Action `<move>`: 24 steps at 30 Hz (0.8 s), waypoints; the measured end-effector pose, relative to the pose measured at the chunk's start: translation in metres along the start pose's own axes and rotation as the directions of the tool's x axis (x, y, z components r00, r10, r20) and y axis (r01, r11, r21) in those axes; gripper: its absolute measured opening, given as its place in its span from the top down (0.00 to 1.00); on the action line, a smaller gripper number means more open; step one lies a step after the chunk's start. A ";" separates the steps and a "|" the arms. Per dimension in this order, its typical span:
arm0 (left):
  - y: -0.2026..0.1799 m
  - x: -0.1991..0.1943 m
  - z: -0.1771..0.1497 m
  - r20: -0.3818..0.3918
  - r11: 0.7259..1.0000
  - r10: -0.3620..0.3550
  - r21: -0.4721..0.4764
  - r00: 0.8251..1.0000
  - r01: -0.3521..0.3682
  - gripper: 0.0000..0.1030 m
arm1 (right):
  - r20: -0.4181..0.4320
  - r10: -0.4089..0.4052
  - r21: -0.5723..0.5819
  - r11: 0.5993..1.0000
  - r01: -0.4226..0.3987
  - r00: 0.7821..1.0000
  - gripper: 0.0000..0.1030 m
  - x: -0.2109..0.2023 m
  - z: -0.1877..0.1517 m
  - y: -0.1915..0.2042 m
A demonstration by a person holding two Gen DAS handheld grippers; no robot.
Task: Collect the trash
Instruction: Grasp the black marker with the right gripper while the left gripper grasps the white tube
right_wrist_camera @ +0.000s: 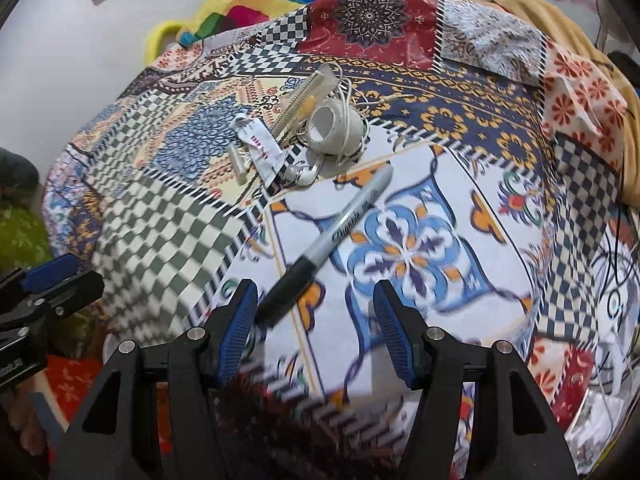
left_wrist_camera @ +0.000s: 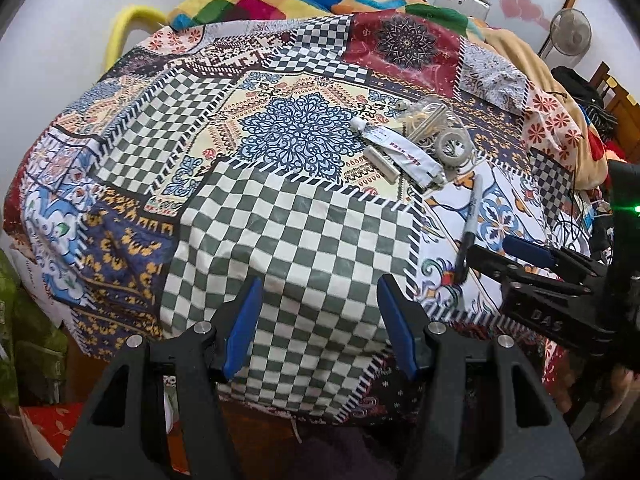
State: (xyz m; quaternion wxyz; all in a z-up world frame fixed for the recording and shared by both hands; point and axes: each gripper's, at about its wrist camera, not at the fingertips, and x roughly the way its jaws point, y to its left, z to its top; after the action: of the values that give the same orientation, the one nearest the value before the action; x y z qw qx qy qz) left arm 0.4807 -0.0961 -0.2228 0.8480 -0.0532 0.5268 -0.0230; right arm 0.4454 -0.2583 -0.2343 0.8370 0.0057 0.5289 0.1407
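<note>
**Marker lies just ahead of right claw, both claws empty**

I see the right claw (right_wrist_camera: pixel 314 332) spread wide over the patchwork bedspread (right_wrist_camera: pixel 420 248), holding nothing. The black-capped marker (right_wrist_camera: pixel 326 246) lies diagonally on the white and blue floral patch. Its cap end sits just beside the tip of the claw's left finger and inside the gap; I cannot tell if they touch. Its grey barrel runs up and to the right, away from the claw.

Beyond the marker's far end is the small heap: a tape roll (right_wrist_camera: pixel 334 128) tangled in white earphone cord (right_wrist_camera: pixel 308 176), a squeezed tube (right_wrist_camera: pixel 262 148) and a clear packet (right_wrist_camera: pixel 308 92).

My left claw (left_wrist_camera: pixel 320 324) is also wide open and empty, over the grey-checked patch (left_wrist_camera: pixel 288 248), well apart from the heap. From there the marker (left_wrist_camera: pixel 468 228) lies off to the right, near the right claw (left_wrist_camera: pixel 516 258).
</note>
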 end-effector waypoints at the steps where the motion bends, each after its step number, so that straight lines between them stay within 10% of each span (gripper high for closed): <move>1: 0.001 0.003 0.001 0.000 1.000 -0.001 -0.002 1.000 0.001 0.44 | 0.003 -0.013 -0.004 1.000 0.013 1.000 0.45 0.003 0.002 0.001; 9: -0.004 0.030 0.020 -0.006 0.998 -0.064 -0.029 0.998 0.063 0.44 | 0.049 -0.082 -0.048 0.995 0.084 0.995 0.48 0.008 0.000 0.000; 14: -0.016 0.045 0.046 0.017 0.996 -0.089 -0.015 0.996 0.090 0.44 | 0.058 -0.124 -0.114 0.985 0.130 0.991 0.73 0.003 -0.005 -0.012; 24: -0.013 0.086 0.104 0.059 0.986 -0.147 -0.070 0.987 0.151 0.50 | 0.084 -0.118 -0.106 0.986 0.127 0.989 0.73 0.011 0.009 -0.020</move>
State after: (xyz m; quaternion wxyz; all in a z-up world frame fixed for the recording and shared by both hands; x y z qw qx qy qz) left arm 0.6124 -0.1103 -0.2519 0.8553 -0.1243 0.4987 -0.0652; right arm 0.4618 -0.2740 -0.2432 0.8630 -0.0679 0.4866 0.1177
